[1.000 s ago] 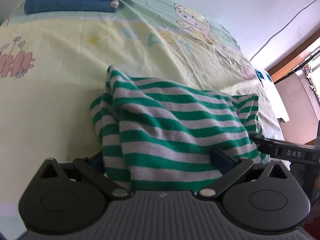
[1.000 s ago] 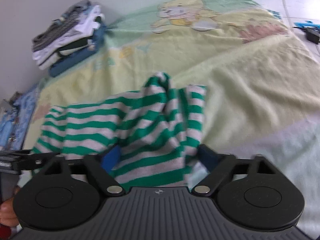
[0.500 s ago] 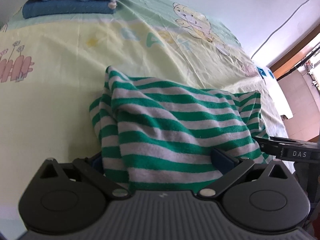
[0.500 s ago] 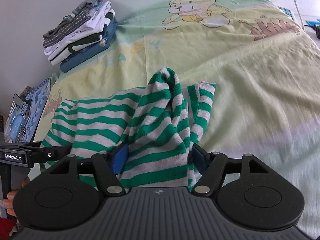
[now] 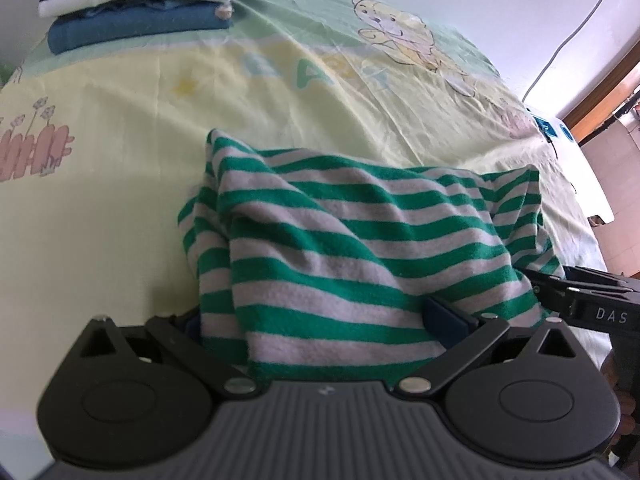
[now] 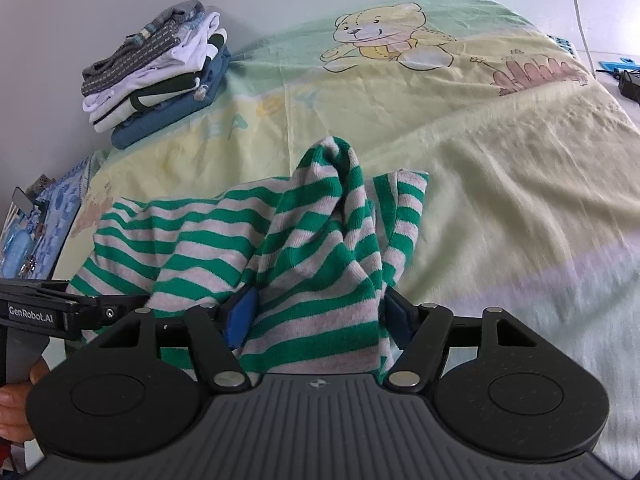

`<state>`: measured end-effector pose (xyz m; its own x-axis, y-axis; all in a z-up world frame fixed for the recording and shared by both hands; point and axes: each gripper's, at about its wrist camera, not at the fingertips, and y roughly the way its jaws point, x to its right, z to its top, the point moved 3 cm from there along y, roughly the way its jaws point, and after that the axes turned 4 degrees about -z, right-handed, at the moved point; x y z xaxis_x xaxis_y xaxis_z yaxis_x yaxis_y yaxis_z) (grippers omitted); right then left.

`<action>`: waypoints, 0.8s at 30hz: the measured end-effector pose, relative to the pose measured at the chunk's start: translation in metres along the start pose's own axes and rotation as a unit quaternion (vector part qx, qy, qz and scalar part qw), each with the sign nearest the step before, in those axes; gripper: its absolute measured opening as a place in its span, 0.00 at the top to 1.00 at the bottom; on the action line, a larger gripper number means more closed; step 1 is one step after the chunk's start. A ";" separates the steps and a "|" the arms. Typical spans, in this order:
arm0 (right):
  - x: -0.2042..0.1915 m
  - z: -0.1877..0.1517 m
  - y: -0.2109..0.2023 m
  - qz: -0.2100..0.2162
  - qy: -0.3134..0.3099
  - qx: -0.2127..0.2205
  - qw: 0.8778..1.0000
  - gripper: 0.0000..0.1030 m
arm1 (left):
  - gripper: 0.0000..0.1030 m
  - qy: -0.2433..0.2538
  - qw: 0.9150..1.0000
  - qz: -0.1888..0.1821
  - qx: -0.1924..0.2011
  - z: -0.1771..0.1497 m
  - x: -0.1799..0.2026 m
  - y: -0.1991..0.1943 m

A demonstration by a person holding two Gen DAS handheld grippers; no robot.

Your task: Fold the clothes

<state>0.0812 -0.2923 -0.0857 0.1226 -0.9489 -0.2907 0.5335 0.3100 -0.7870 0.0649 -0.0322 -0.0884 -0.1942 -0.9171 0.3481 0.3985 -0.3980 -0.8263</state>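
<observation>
1. A bed sheet (image 6: 500, 184), pale yellow and green, is spread over the whole surface; a bear print (image 6: 380, 36) is seen near its far edge, a fence print (image 5: 34, 152) at the left of the left wrist view.
2. A green and grey striped garment (image 5: 340, 264) is found on the sheet at its near edge, bunched and partly lifted, stretched between the two grippers. One fold is raised into a peak (image 6: 340, 156) in the right wrist view.
3. A stack of folded clothes (image 6: 160, 68) is placed at the far left corner of the sheet, well apart from the striped garment; a blue piece lies at the bottom, white and grey pieces above.
4. The left gripper (image 5: 320, 320) is clenched on a thick fold of the garment; cloth fills the gap between its blue pads and drapes over them.
5. The right gripper (image 6: 316, 312) is likewise clamped on a bunch of the garment, its jaws having just been closing a little, with cloth pressed between the pads.
6. Fingers (image 6: 16, 400) of a hand are glimpsed at the lower left of the right wrist view, under the left gripper's body.
</observation>
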 end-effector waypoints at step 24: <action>-0.004 0.001 0.001 -0.008 -0.023 -0.001 1.000 0.35 | 0.01 0.003 0.999 0.037 0.012 -0.003 0.010 0.004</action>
<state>0.0816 -0.2886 -0.0847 0.1525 -0.9552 -0.2536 0.5332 0.2956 -0.7927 0.0616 -0.0427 -0.0899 -0.1688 -0.9437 0.2844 0.4332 -0.3302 -0.8386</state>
